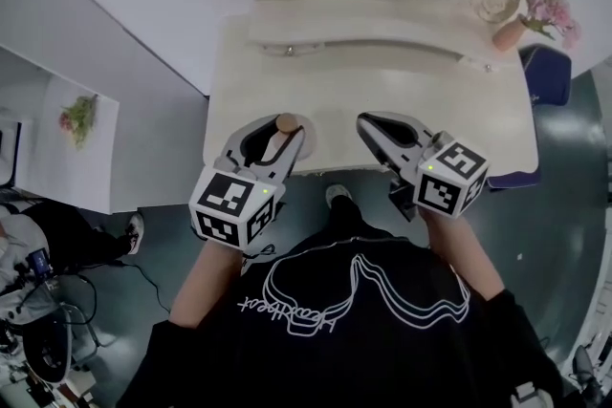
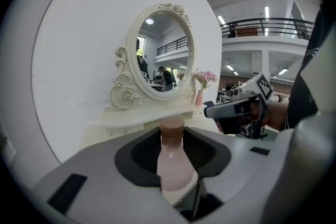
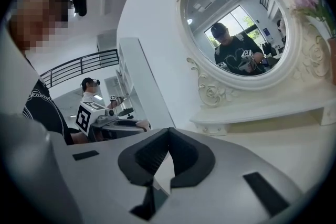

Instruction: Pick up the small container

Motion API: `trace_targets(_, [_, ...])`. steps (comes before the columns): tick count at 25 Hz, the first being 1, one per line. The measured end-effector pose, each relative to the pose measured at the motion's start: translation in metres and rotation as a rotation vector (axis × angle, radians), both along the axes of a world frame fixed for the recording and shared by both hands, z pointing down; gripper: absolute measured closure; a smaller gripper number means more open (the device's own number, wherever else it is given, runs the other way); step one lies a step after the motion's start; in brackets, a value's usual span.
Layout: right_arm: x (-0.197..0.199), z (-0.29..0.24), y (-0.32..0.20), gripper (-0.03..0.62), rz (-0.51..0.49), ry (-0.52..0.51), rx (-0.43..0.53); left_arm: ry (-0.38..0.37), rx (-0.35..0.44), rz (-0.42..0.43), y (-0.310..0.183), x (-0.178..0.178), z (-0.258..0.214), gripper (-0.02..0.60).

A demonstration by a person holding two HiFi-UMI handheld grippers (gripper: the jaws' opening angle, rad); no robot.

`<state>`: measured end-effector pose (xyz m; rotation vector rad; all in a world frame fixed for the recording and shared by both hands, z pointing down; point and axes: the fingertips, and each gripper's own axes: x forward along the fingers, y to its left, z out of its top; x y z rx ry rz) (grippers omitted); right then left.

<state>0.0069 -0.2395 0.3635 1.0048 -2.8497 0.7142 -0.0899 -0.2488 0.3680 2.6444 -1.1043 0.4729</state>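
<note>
Since the left tool (image 2: 172, 136) is clamped on the small pale-pink container (image 2: 173, 165) with its round brown cap, pads pressing its sides, the grasp itself looks done. From the head view, the container sits between the jaws over the front edge of the cream, carved-trim worktop (image 1: 402, 91). It appears clear of the surface, though its underside is hidden. The right tool (image 3: 168, 136) is closed on nothing, tips together, near the left one. Little seems left: finishing the lift, well short of the oval white-framed mirror (image 2: 163, 52).
</note>
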Motion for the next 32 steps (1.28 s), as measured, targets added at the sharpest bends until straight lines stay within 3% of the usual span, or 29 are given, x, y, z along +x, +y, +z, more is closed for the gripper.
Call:
trace_targets(16, [-0.015,-0.014,0.05,0.587,-0.004,-0.014,0.051,-0.002,0.022,0.018,0.056,-0.01,-0.017,0.445])
trace_targets(32, [-0.014,-0.016,0.049,0.588,-0.021,0.006,0.073,0.007,0.023,0.029,0.054,-0.001,-0.02,0.445])
